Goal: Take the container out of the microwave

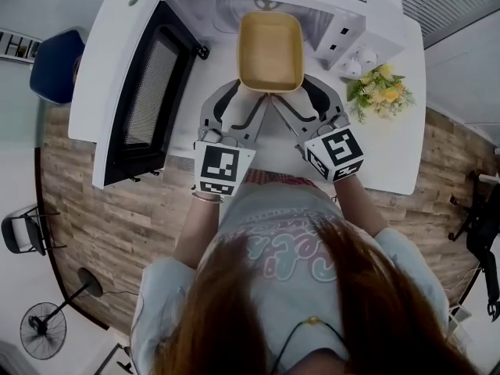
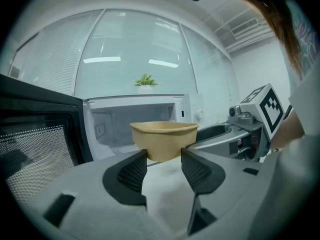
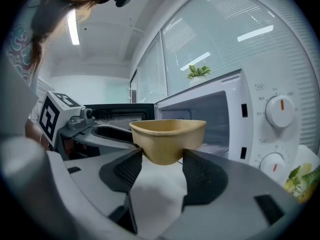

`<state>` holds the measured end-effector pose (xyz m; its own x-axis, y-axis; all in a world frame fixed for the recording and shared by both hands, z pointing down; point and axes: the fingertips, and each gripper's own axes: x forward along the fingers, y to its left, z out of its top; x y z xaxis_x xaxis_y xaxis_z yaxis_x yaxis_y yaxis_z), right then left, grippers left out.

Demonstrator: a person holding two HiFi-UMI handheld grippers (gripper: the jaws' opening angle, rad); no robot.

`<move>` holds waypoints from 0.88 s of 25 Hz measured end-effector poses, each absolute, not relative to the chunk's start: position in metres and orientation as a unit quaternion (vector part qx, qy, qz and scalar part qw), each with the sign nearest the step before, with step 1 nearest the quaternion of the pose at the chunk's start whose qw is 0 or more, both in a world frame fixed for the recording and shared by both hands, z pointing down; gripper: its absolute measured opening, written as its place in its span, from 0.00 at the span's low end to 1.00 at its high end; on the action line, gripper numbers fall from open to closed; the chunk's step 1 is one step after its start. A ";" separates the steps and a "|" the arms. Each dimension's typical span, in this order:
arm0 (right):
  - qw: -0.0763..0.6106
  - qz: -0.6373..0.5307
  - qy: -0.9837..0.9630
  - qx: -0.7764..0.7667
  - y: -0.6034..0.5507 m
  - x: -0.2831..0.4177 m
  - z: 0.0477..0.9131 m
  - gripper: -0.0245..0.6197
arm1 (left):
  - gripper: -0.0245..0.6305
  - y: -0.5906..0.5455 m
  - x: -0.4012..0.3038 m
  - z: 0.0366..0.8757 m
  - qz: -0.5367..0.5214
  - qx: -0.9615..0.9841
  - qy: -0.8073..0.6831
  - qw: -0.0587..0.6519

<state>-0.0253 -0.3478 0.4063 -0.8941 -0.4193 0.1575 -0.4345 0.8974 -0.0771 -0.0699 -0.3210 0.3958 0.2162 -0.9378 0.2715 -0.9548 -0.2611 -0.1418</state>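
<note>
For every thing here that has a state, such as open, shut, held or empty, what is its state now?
microwave door: swung wide open.
microwave cavity: empty, as far as it shows.
container: upright, empty, gripped at its two near corners in front of the cavity.
left gripper: shut on one near corner of the container.
right gripper: shut on the other near corner.

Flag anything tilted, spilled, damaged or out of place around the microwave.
Nothing stands out. The tan rectangular container sits level and looks empty, pinched at its near corners by the left gripper and right gripper before the white microwave, whose door is open. No spill shows.
</note>
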 end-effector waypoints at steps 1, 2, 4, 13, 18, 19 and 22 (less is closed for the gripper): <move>0.067 0.054 -0.972 0.220 -0.347 -0.026 0.405 0.44 | 0.35 -0.320 -0.070 0.395 0.153 0.779 -0.607 0.027; 0.067 0.052 -0.972 0.219 -0.345 -0.026 0.405 0.44 | 0.35 -0.318 -0.071 0.394 0.154 0.780 -0.606 0.026; 0.068 0.050 -0.972 0.220 -0.341 -0.026 0.405 0.43 | 0.35 -0.314 -0.071 0.394 0.156 0.781 -0.604 0.024; 0.063 0.045 -0.962 0.263 -0.305 -0.021 0.391 0.43 | 0.35 -0.283 -0.068 0.380 0.155 0.808 -0.568 0.011; 0.059 0.037 -0.957 0.282 -0.273 -0.025 0.384 0.43 | 0.35 -0.252 -0.074 0.374 0.152 0.820 -0.552 0.003; 0.060 0.034 -0.956 0.285 -0.265 -0.026 0.384 0.43 | 0.35 -0.245 -0.074 0.374 0.151 0.822 -0.549 0.003; 0.061 0.029 -0.953 0.296 -0.246 -0.026 0.380 0.43 | 0.35 -0.227 -0.075 0.372 0.146 0.828 -0.542 0.001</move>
